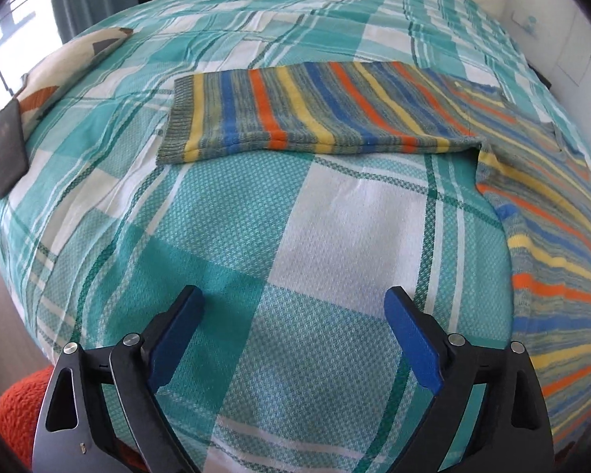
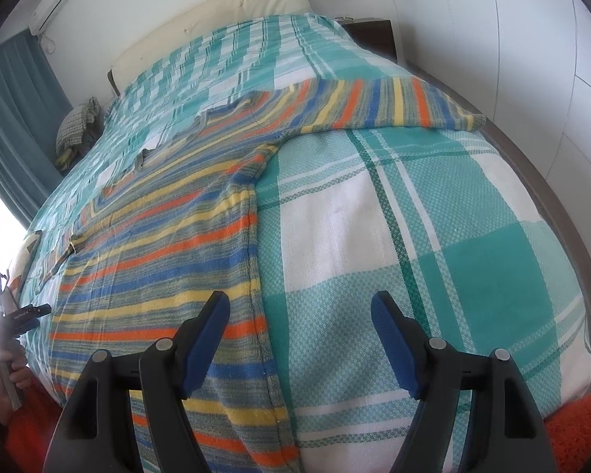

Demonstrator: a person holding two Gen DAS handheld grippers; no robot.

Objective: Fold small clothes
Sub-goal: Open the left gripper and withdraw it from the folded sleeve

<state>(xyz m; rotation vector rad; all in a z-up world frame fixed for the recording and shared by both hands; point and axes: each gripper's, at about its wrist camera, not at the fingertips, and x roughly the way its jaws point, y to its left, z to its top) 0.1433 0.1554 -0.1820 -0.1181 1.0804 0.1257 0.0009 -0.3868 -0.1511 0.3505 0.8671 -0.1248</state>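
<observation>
So we've got the striped knit sweater in blue, orange, yellow and grey (image 2: 157, 260) spread flat on the bed with the teal-and-white checked bedspread (image 1: 335, 216), and nothing looks folded yet. In the left wrist view one sleeve (image 1: 315, 114) stretches across the middle of the frame, with the body running down the right edge. In the right wrist view the body fills the lower left and the other sleeve (image 2: 394, 106) reaches out toward the upper right.

Our left hand-held gripper (image 1: 295, 335) is spread wide over bare bedspread at the bottom of its frame, nothing between the jaws. The right hand-held gripper (image 2: 299, 339) is also parted with nothing pinched, and its left finger hangs over the sweater's side edge at the bottom centre of its view.

Our guess is we're at the very start of a fold, lining up for the first grab. Next move probably calls for the left one to reach up to that sleeve's ribbed cuff (image 1: 177, 126) at the centre left, close on it and bring it over the body. The knit is floppy, so we'd want a proper pinch.
</observation>
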